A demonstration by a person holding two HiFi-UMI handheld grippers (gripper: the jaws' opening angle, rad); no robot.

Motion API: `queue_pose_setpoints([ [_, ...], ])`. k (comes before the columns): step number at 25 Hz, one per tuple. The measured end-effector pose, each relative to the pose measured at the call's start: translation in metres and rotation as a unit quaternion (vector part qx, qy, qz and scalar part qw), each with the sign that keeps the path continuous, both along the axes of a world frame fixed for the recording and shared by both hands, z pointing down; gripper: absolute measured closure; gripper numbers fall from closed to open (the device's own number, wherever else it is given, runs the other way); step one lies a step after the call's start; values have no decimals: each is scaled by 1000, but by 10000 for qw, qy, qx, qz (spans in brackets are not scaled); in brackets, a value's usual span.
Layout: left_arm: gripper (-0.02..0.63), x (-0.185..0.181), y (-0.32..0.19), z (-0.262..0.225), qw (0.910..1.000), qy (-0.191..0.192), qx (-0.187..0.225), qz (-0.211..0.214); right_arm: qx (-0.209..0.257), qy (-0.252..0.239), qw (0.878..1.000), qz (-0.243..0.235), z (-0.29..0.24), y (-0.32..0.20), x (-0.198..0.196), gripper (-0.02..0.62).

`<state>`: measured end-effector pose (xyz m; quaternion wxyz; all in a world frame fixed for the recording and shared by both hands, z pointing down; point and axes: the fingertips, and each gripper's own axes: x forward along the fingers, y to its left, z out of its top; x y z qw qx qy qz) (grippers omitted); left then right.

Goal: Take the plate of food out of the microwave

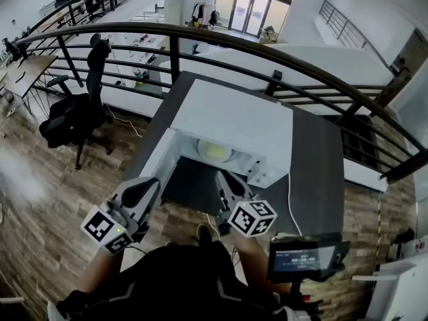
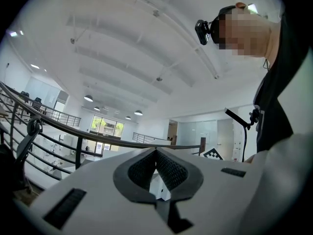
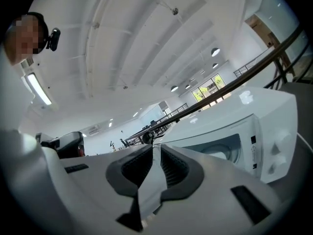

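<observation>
One step looks done, and the big one is left. The microwave (image 1: 234, 122) sits on the dark table (image 1: 314, 172) with its door (image 1: 160, 162) swung wide to the left, so the cavity is open to the person. And there's the plate of food (image 1: 215, 151), pale and yellowish, still inside, just under the front lip of the oven top. Nothing has hold of it yet.

Both tools hang in front of the opening, short of the plate. The left gripper (image 1: 148, 184) is off toward the open door, and its own view shows the tips meeting with nothing between them. The right gripper (image 1: 221, 177) is nearly in line with the plate; its jaws stand a narrow slit apart, gripping nothing, and its view shows the oven front close ahead.

So by my read: door open, yes; reach in, clamp the rim and draw the plate out onto the table, all to come.
</observation>
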<state>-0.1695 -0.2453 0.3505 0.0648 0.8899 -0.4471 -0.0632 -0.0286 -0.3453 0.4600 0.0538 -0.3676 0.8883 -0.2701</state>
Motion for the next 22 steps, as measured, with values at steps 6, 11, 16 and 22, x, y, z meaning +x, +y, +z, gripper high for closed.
queue_pose_setpoints([
  [6, 604, -5, -6, 7, 9992, -90, -175, -341, -796, -600, 9950, 97, 50, -28, 3, 514],
  [11, 604, -7, -24, 4, 9978, -142, -170, -624, -1866, -1281, 9732, 406, 113, -61, 11, 431],
  [16, 604, -11, -24, 6, 9950, -265, -305, -917, -2843, -1922, 9366, 707, 170, -80, 14, 379],
  [22, 604, -16, -27, 6, 9905, -352, -358, -1277, -3460, -2484, 8997, 952, 209, -97, 10, 373],
])
